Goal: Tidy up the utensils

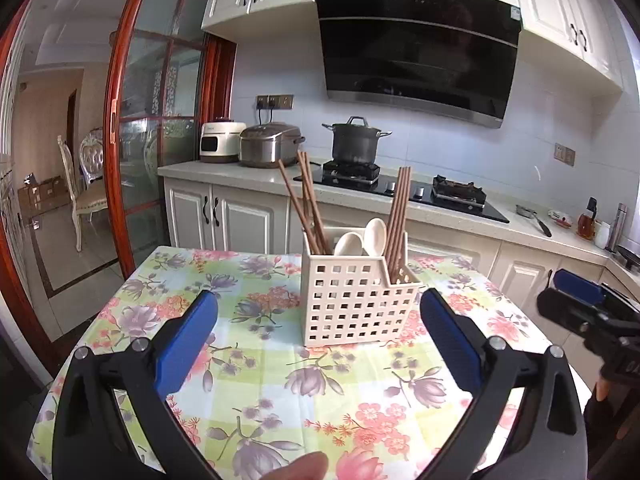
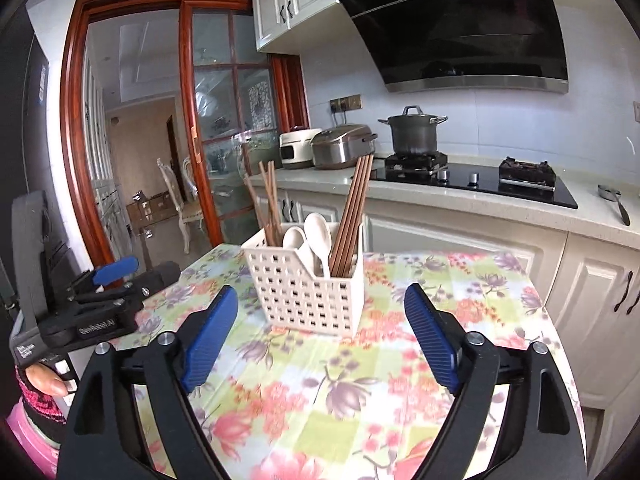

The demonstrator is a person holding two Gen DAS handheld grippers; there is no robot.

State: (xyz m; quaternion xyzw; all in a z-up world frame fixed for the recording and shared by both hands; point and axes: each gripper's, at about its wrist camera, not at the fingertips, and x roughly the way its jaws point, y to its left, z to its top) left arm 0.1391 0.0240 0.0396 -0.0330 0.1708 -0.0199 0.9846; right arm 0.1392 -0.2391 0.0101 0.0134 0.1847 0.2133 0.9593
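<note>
Floral tablecloth (image 1: 256, 364): utensil caddy (image 1: 352, 304) upright; left gripper (image 1: 318, 336), right gripper (image 2: 320, 336) fingers spread wide, holding nothing.

Two spoons (image 1: 362, 240), one caddy (image 1: 352, 304)

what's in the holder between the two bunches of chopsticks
Two white spoons stand in the white holder, between the left chopsticks and the right chopsticks. Both wrist views show it.

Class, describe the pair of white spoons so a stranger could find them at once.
On the floral tablecloth stands a perforated white utensil caddy. The white spoons sit in its middle, bowls up, the only pale rounded things between two bundles of brown chopsticks.
</note>
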